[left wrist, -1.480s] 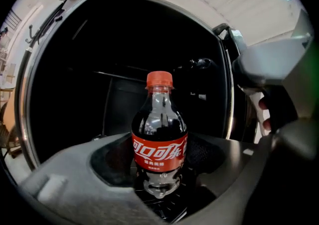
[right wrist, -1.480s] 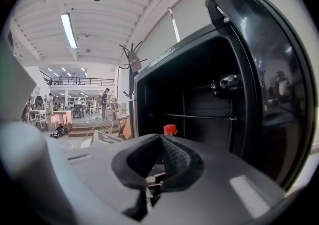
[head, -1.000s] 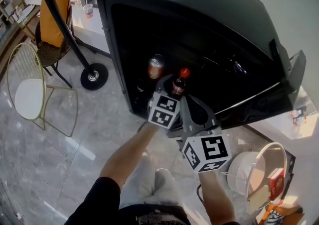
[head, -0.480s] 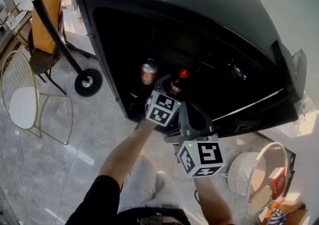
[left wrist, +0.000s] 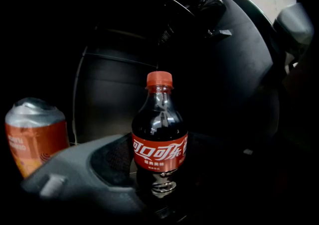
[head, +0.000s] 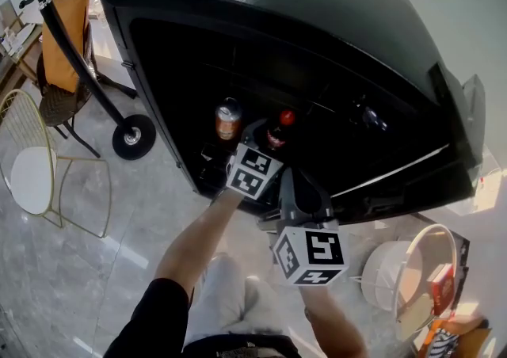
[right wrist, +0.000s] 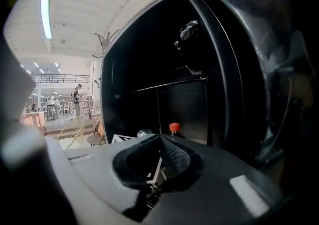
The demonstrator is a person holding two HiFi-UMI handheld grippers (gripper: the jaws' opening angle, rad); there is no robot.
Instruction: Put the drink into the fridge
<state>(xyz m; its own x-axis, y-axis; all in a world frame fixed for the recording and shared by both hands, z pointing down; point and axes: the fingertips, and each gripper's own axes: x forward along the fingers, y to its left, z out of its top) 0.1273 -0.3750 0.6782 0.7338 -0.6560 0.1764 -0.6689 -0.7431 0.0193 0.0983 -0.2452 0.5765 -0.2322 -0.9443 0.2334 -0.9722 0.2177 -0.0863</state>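
Drink: cola bottle (left wrist: 159, 134), red cap, upright, clamped at its lower body between the jaws of the left gripper (head: 261, 144), which stand fairly wide around it. Location: inside the open black fridge (head: 317, 0), low in the cabinet, with an orange can (head: 227, 119) standing just to its left. Whether the bottle's base touches the shelf cannot be told in the dark interior. Progress, as judged: carrying into the cabinet done; setting down, release, withdrawal and closing the fridge left. Left arm: forearm stretched from near to far, gripper close to level, tipped slightly down. Right gripper (right wrist: 159, 142): jaws closed together on nothing, held at the fridge's near edge, just right of and nearer than the left one, pointing into the opening.
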